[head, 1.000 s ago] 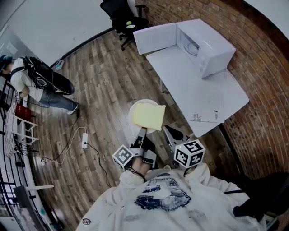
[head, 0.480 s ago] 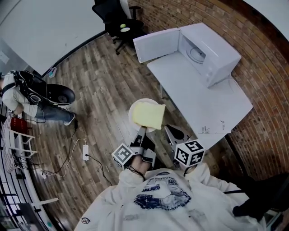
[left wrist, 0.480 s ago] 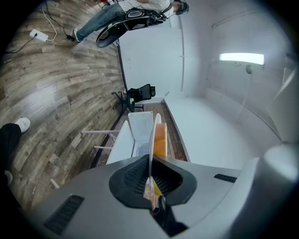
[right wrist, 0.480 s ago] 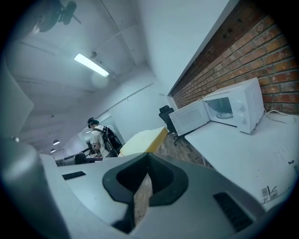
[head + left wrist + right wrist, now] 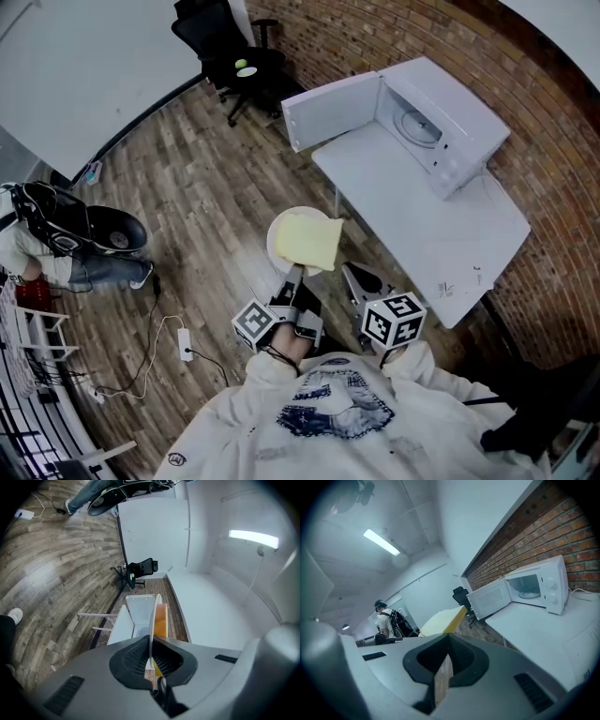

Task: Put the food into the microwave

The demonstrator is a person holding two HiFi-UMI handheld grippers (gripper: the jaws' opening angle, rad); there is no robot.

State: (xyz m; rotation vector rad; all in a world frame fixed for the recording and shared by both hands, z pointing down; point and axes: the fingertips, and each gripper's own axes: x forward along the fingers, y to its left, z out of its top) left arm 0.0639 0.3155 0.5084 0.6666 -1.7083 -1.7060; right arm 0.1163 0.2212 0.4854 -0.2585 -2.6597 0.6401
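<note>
The white table (image 5: 412, 202) at the upper right holds the microwave (image 5: 455, 117), and its door (image 5: 333, 111) is wide open, likely so the food can go straight in. In the middle, the left gripper (image 5: 292, 275) pinches the rim of a white plate (image 5: 275, 234), kept flat so the food (image 5: 312, 240), a thick yellow square slab, stays on. The right gripper (image 5: 355, 275) beside it is squeezed closed on nothing.

Food (image 5: 311, 241) on plate (image 5: 275, 234), microwave (image 5: 441, 122) on table (image 5: 412, 216) — ahead
</note>
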